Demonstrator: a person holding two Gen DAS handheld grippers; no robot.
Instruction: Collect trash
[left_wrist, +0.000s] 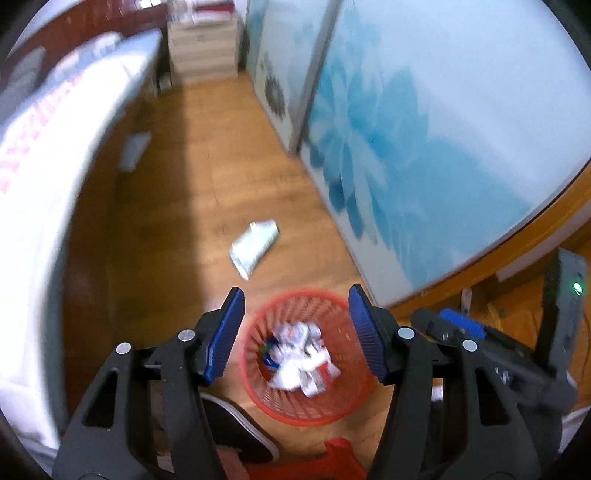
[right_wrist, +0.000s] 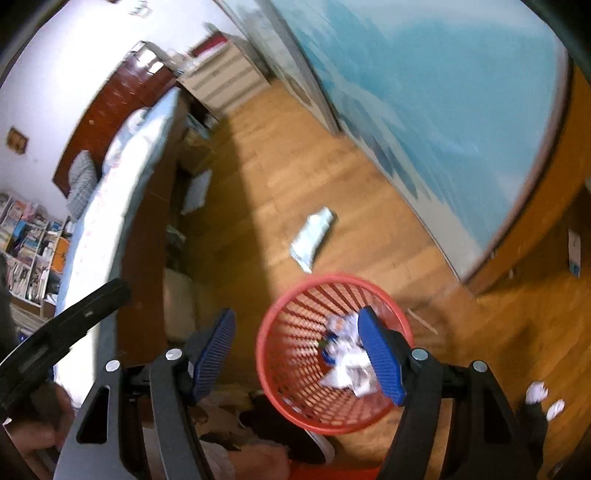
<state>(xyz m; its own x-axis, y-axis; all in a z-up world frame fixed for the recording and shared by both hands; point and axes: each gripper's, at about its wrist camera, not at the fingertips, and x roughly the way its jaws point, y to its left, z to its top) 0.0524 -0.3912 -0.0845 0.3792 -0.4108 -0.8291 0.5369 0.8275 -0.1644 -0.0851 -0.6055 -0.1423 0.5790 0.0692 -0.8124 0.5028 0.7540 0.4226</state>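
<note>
A red mesh wastebasket (left_wrist: 258, 391) stands on the wooden floor, with crumpled white and blue trash (left_wrist: 301, 354) inside. My left gripper (left_wrist: 295, 306) hangs open and empty above it. The basket (right_wrist: 295, 350) also shows in the right wrist view, where my right gripper (right_wrist: 297, 317) is open and empty over its rim; the trash (right_wrist: 343, 362) lies inside. A pale plastic wrapper (left_wrist: 255, 245) lies on the floor beyond the basket; it also shows in the right wrist view (right_wrist: 312, 238). The right gripper's body (left_wrist: 498, 350) shows at the right of the left wrist view.
A bed (left_wrist: 55, 155) with a wooden frame runs along the left. Sliding wardrobe doors (left_wrist: 424, 129) with a blue flower print line the right. A pale drawer chest (left_wrist: 203, 48) stands at the far end. A dark shoe (left_wrist: 236, 424) is beside the basket.
</note>
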